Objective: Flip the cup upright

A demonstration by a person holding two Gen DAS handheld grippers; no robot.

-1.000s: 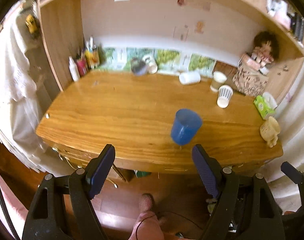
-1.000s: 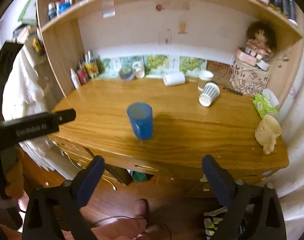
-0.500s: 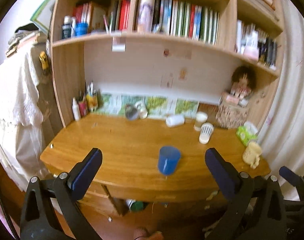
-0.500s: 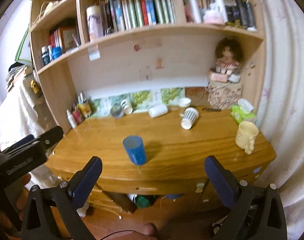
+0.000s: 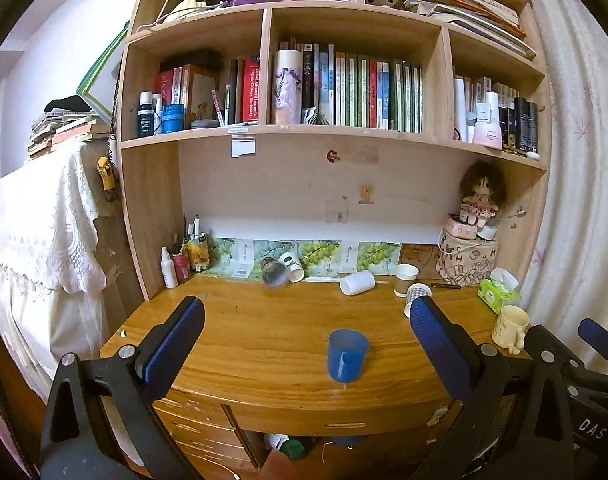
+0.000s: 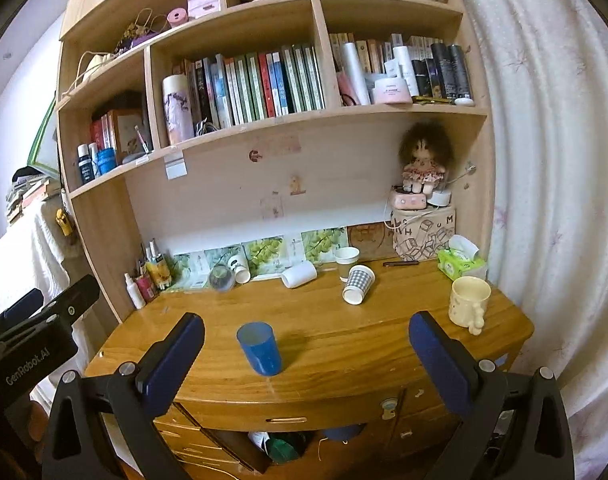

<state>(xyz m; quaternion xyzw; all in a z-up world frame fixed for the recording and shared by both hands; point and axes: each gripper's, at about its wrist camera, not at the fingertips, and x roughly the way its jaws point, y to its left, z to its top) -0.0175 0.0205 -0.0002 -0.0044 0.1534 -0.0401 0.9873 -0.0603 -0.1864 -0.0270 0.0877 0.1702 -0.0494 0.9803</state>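
A blue plastic cup (image 5: 347, 355) stands upright, mouth up, near the front edge of the wooden desk (image 5: 264, 340); it also shows in the right wrist view (image 6: 260, 348). My left gripper (image 5: 304, 348) is open and empty, held back from the desk, well short of the cup. My right gripper (image 6: 304, 352) is open and empty too, also back from the desk edge. The cup sits between the fingers only in line of sight; neither gripper touches it.
At the back of the desk lie a white cup (image 5: 357, 282), a checked cup (image 6: 358, 284) and a glass (image 5: 274, 273) on their sides, beside an upright paper cup (image 5: 405, 279). A cream mug (image 6: 467, 302) and tissue pack (image 6: 460, 266) stand right. Shelves rise above; drawers (image 5: 208, 432) sit below.
Both grippers have pulled back and tilted up from the desk, so the shelves now fill the views. The blue cup stays upright in the same spot.
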